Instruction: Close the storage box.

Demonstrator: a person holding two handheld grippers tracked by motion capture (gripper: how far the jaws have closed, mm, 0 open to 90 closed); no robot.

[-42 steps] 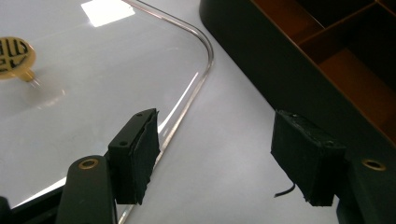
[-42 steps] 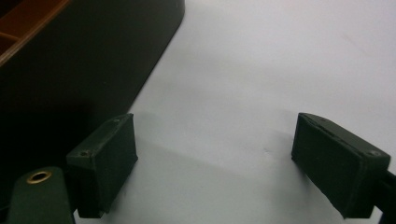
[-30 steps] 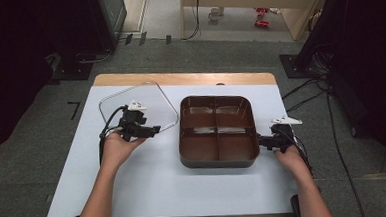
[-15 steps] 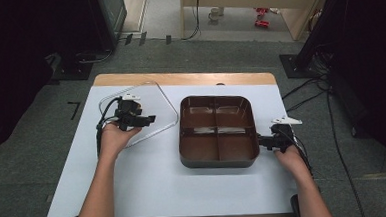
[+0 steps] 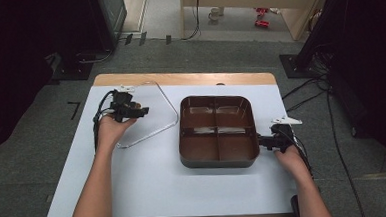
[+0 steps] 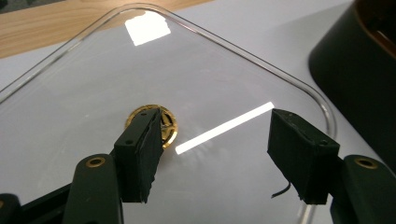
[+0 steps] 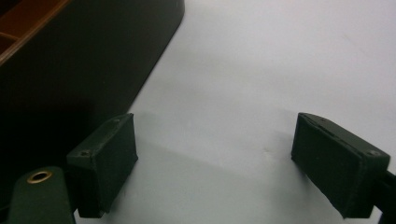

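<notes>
A clear, rounded lid [image 5: 156, 118] lies flat on the white table, left of a dark brown tray [image 5: 219, 162] with several compartments. My left gripper [image 5: 140, 111] hovers low over the lid [image 6: 233, 70]. Its jaws stand open and have just been closing, with nothing between the pads. A round gold sticker [image 6: 168, 129] on the lid sits by one fingertip of my left gripper [image 6: 217, 123]. Open and empty, my right gripper [image 5: 261, 141] rests on the table at the tray's right wall [image 7: 70, 70]. In its own view my right gripper [image 7: 215, 135] has bare table between its jaws.
The table's far edge is a wooden strip [image 5: 179, 79]. Cables [image 5: 305, 95] run over the grey floor at the right, and dark stands flank the table. The tray's corner [image 6: 359, 70] rises just right of the lid.
My left gripper has moved away from the tray, toward the far left over the lid. The right gripper and the tray have not moved.
</notes>
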